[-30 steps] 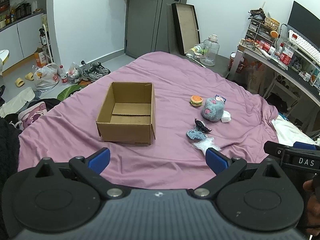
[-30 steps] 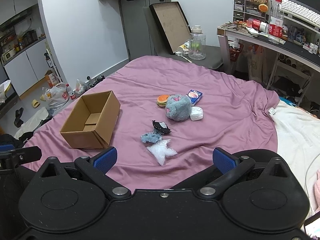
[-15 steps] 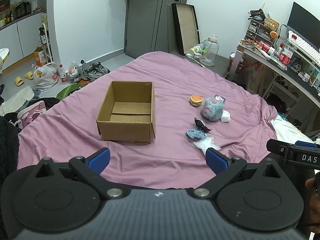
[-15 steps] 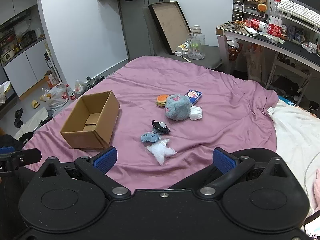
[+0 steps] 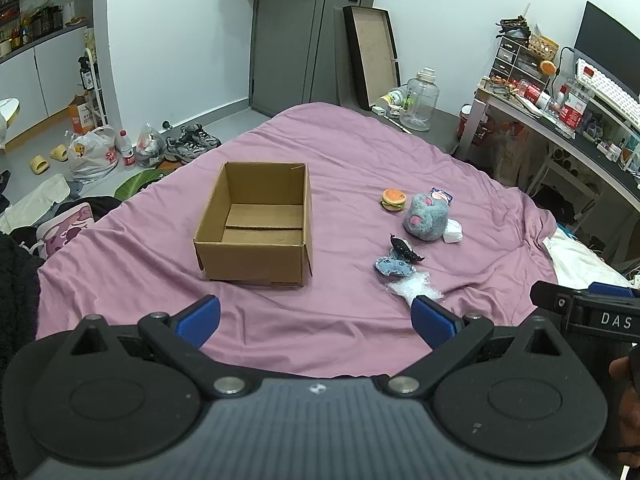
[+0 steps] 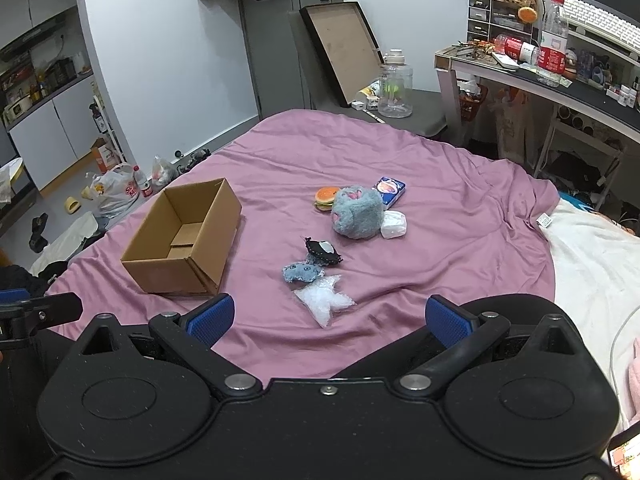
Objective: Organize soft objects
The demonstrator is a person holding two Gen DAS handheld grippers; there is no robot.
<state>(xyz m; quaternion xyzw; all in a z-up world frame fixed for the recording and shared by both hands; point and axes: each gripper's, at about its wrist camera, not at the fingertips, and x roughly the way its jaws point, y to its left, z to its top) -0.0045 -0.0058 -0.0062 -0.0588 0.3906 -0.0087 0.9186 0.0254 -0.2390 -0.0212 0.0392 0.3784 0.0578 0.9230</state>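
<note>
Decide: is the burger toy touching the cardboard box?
Apart. The left wrist view shows a broad strip of bare purple sheet between the burger toy and the cardboard box.

Purple sheet (image 6: 440, 216), brown box (image 6: 176, 276), grey-blue, perhaps pink-spotted, plush (image 6: 356, 214).

The left hand-held gripper (image 5: 316, 320) is held level and low at the near edge of the view, its two blue-padded fingers (image 5: 199, 319) spread wide apart with nothing between them. The right hand-held gripper (image 6: 329, 318) is posed the same way, its jaws wide and empty, blue pads (image 6: 452, 320) facing inward. The two are side by side: from the left wrist camera, the right one's black body juts in at the right edge, with part of the person's hand (image 5: 624, 400) on it. From the right wrist camera, the left one's black body shows at the left edge.
</note>
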